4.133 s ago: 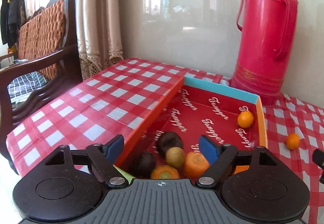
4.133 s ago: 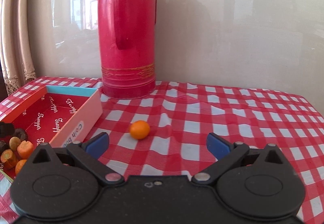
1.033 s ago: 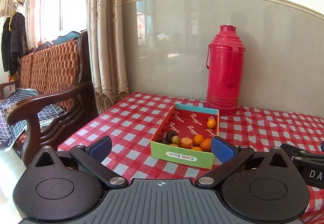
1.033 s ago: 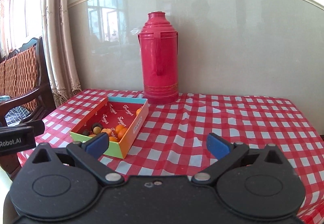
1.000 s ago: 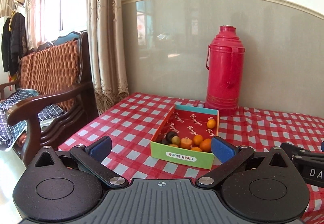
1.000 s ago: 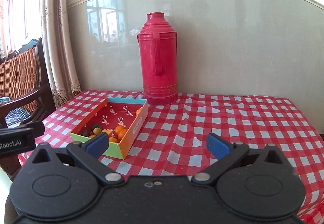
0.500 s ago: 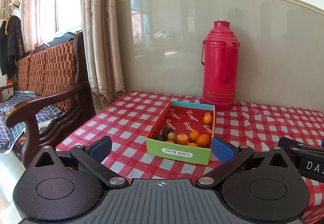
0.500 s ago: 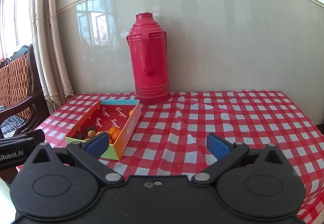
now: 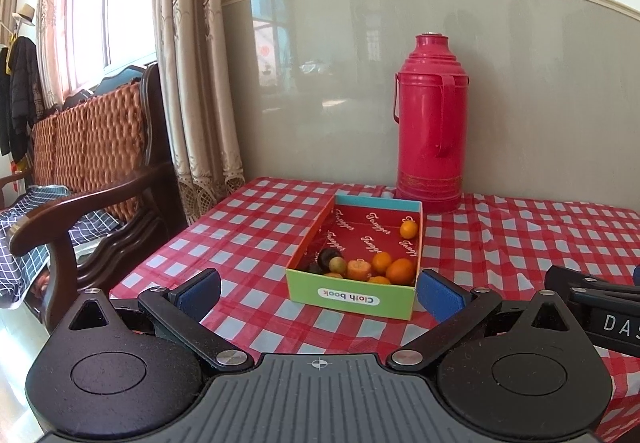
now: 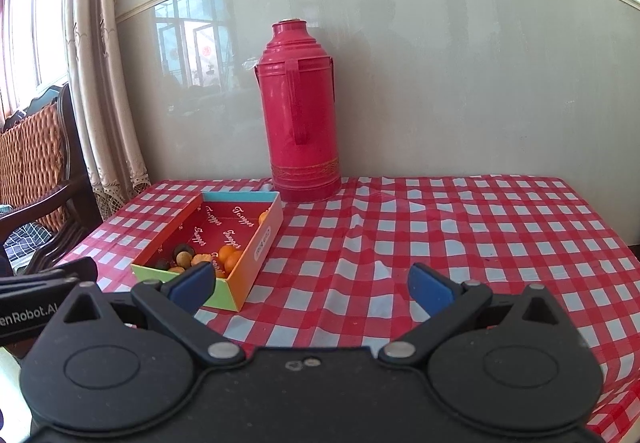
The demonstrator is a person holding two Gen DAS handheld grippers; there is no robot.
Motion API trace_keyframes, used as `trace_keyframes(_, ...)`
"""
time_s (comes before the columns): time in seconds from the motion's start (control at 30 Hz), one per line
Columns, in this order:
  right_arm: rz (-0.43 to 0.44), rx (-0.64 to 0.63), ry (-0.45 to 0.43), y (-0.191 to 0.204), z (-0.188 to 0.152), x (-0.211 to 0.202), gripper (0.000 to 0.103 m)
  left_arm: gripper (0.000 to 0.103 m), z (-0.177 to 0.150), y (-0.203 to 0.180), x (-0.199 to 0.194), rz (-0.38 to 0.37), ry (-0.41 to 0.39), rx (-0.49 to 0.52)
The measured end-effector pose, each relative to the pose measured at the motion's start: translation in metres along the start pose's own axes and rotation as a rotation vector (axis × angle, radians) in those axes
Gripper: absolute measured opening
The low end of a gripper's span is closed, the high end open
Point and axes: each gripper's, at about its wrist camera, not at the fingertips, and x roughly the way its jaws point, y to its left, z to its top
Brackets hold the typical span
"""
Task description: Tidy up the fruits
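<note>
A shallow cardboard box (image 9: 352, 299) with a green front wall marked "Cloth book" and a red inside stands on the checked table. Several small fruits lie at its near end: oranges (image 9: 400, 270), a greenish round one (image 9: 338, 264) and dark ones (image 9: 329, 255). One small orange (image 9: 409, 229) rests alone near the far right wall. The right wrist view shows the same box (image 10: 240, 283) at the left with the fruits (image 10: 228, 253) in it. My left gripper (image 9: 319, 289) is open and empty, held back from the box. My right gripper (image 10: 310, 285) is open and empty over the cloth.
A tall red thermos (image 9: 432, 123) stands against the wall behind the box, also in the right wrist view as thermos (image 10: 302, 115). A wooden chair (image 9: 92, 171) with a woven back stands left of the table, by a curtain (image 9: 192, 75). The red-checked tablecloth (image 10: 440, 235) spreads to the right.
Both grippers have pulled far back from the table since four seconds ago. The orange that lay on the cloth is no longer there; the box holds more oranges. Both views have shifted slightly in the last second.
</note>
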Motion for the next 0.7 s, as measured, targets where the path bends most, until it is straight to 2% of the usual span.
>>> trace_keyframes(0.7,0.009,-0.003,0.004,-0.0003,-0.0016,0.0019,0.097,0.103,-0.0032,0.0007,0.0017,-0.016,0.011,0.000)
